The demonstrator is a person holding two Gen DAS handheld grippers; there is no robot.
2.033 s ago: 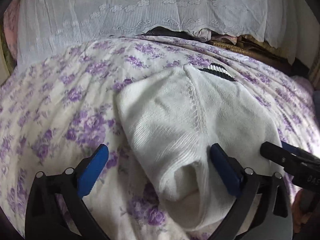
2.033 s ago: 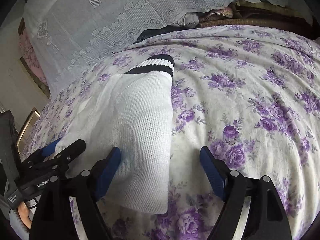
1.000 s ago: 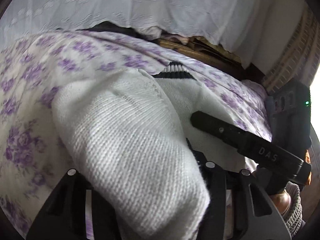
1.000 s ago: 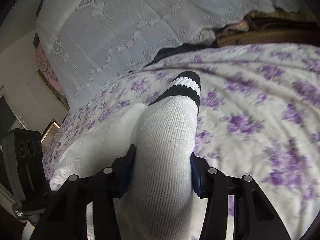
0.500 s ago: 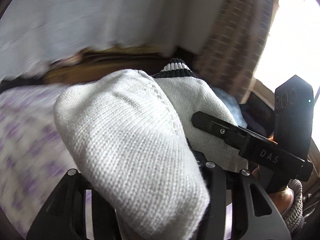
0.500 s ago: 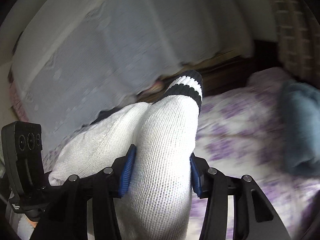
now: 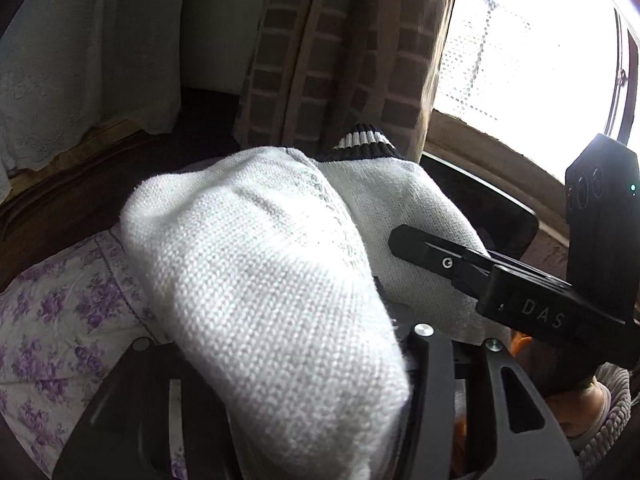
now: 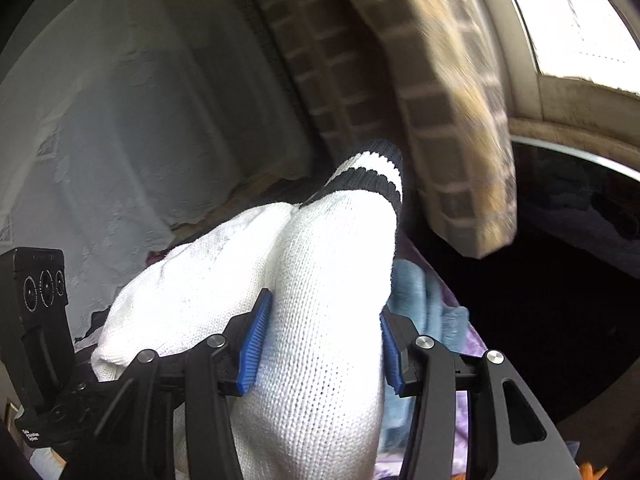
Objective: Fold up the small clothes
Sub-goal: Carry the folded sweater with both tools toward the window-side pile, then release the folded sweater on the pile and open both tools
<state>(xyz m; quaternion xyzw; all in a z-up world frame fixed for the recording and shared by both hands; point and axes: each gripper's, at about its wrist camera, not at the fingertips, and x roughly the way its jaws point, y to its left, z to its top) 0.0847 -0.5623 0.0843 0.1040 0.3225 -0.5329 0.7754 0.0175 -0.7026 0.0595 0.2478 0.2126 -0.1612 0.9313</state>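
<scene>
You have lifted the folded white knit garment (image 8: pixel 320 300) clear of the floral bedspread (image 7: pixel 60 320) and swung it toward the window (image 7: pixel 532 60) and brick-patterned curtain (image 8: pixel 420 100). A second ago the flowered cover and lace drape filled both views behind it; now only a strip of bedspread shows at lower left of the left view, so the fold looks done and you are likely carrying the piece to a stack. Your right gripper (image 8: pixel 320 344) is clamped on the bundle, both blue pads pressed into the knit at lower centre of its frame, the striped cuff (image 8: pixel 372 176) pointing away. Your left gripper (image 7: pixel 280 360) has the knit filling its mouth and hiding the pads; its jaws are opening slightly, so watch that side. A blue cloth (image 8: pixel 420 304) lies just below the bundle.
</scene>
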